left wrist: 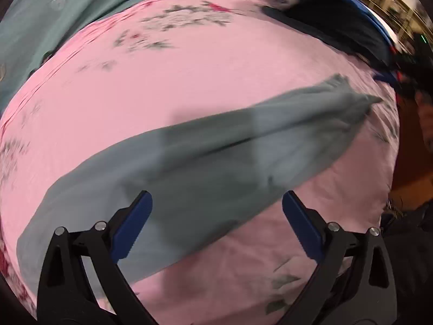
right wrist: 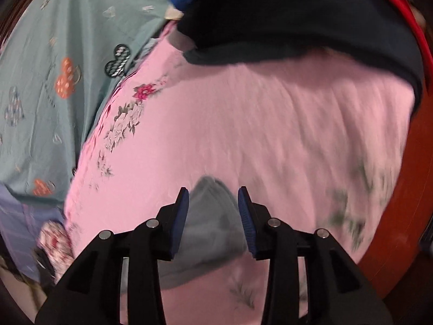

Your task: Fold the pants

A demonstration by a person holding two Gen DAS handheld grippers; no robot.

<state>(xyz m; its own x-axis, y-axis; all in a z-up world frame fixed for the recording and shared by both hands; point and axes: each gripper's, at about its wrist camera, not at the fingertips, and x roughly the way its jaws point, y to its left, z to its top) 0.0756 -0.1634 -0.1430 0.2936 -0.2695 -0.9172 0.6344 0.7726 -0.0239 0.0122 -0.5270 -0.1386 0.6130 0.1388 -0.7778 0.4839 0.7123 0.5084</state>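
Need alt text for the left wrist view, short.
Grey-green pants lie stretched diagonally across a pink floral bedsheet, with the open left gripper hovering over them, nothing between its blue pads. Dark and blue clothes sit at the far edge.

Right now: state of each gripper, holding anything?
Left gripper: open wide over the grey pants, holding nothing.
Right gripper: open, pants end between the fingers, not clamped.
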